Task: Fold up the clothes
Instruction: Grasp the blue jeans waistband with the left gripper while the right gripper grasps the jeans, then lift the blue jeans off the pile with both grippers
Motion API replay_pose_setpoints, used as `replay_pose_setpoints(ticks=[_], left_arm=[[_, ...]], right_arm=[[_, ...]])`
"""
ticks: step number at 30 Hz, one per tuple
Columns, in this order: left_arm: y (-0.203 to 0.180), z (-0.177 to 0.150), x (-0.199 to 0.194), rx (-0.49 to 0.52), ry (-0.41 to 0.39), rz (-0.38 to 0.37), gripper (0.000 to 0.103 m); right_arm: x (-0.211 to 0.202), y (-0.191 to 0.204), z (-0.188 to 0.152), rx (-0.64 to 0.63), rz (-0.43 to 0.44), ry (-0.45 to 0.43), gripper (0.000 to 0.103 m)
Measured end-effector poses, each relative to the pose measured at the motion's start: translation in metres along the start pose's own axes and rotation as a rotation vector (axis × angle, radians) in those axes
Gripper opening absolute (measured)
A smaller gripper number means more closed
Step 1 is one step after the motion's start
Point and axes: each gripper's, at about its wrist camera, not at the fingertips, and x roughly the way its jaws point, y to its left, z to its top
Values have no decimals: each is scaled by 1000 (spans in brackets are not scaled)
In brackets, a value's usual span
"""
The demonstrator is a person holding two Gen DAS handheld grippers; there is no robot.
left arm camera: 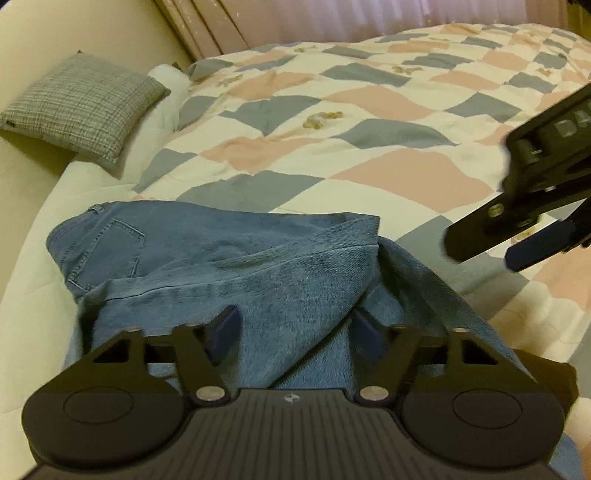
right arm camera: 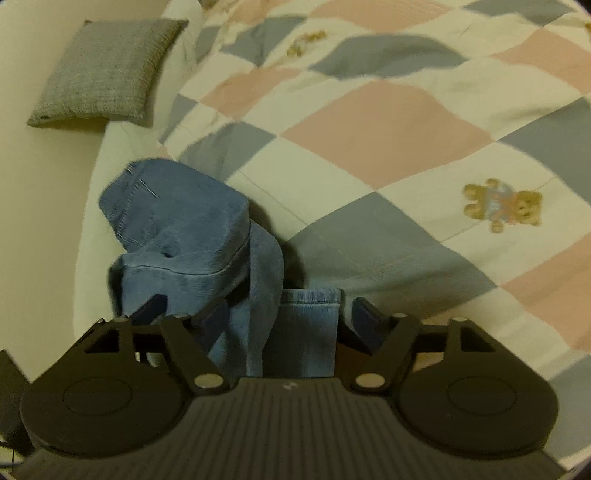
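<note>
A pair of blue jeans (left arm camera: 229, 254) lies folded over on the bed, waist and back pocket at the far left. My left gripper (left arm camera: 295, 328) hovers just above the jeans' near fold, jaws open, nothing clamped. My right gripper (right arm camera: 291, 317) is open too, with a jeans leg hem (right arm camera: 310, 306) lying between its fingers but not pinched. The right gripper also shows at the right edge of the left wrist view (left arm camera: 480, 251), open, above the quilt beside the jeans. The jeans in the right wrist view (right arm camera: 184, 236) bunch up toward the left.
A checked quilt (left arm camera: 369, 147) in pink, grey and cream with teddy bears (right arm camera: 502, 205) covers the bed. A grey cushion (left arm camera: 81, 107) lies at the far left by the cream headboard. Curtains (left arm camera: 332, 18) hang at the back.
</note>
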Motion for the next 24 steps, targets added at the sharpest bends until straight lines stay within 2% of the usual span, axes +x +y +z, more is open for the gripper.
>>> replay_pose_setpoints(ticks=[2, 3, 4, 5, 7, 9, 12, 16, 20, 24], left_arm=[[1, -3, 2, 2, -21, 7, 44], [3, -5, 0, -4, -30, 6, 40], [8, -7, -5, -21, -42, 5, 31], [13, -9, -11, -44, -53, 5, 22], [26, -14, -26, -92, -73, 14, 11], [41, -20, -46, -149, -87, 43, 7], [66, -30, -83, -247, -108, 92, 6], [90, -38, -142, -369, -159, 167, 4], [93, -49, -213, -497, -235, 248, 2], [73, -74, -286, -632, -308, 277, 2]], right_arm=[[19, -1, 4, -3, -11, 30, 77], [29, -3, 6, 4, -7, 53, 77], [39, -5, 7, 17, 20, 75, 69], [46, -6, 7, 32, 61, 90, 41], [56, -7, 7, 61, 139, 111, 6], [50, -3, 6, 66, 198, 82, 5], [24, 14, 6, 0, 295, 27, 5], [-34, 39, 1, -117, 540, -46, 5], [-98, 54, -23, -260, 707, -84, 5], [-161, 34, -59, -389, 788, -70, 5]])
